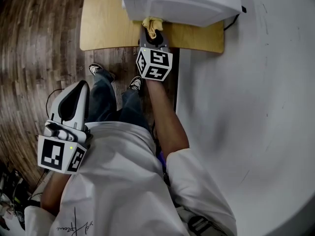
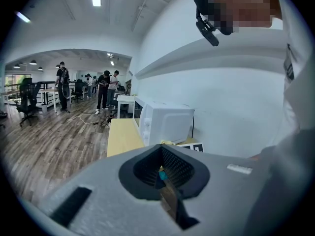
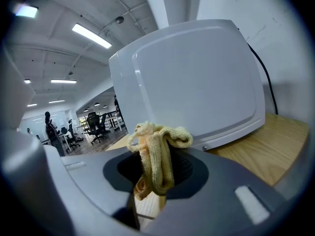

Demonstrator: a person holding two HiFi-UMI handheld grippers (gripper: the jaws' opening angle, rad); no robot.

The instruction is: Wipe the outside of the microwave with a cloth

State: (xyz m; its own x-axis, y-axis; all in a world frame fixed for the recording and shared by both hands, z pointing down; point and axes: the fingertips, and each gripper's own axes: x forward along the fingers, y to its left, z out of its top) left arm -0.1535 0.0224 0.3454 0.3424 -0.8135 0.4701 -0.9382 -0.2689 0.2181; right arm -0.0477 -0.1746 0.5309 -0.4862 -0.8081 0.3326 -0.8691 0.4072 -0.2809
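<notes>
Yellow cloth (image 3: pixel 157 154) is clamped, bunched, in the right gripper (image 3: pixel 153 183), close to the white microwave's (image 3: pixel 197 82) side panel at the wooden table's (image 3: pixel 268 146) right edge. Press the bunch flat and stroke in even, overlapping passes. The left gripper (image 2: pixel 165 181) is closed and empty.

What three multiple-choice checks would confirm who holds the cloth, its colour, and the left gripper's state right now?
1. Which holds the cloth? A left gripper; B right gripper; C neither.
2. Cloth colour? A yellow; B blue; C grey.
3. Left gripper's jaws? A wide apart; B clamping a sponge; C together, empty.

Answers:
1 B: the right gripper view shows the cloth pinched between its jaws.
2 A: it looks pale yellow in both the head view and the right gripper view.
3 C: the left gripper view shows its jaws meeting with no object held.
</notes>
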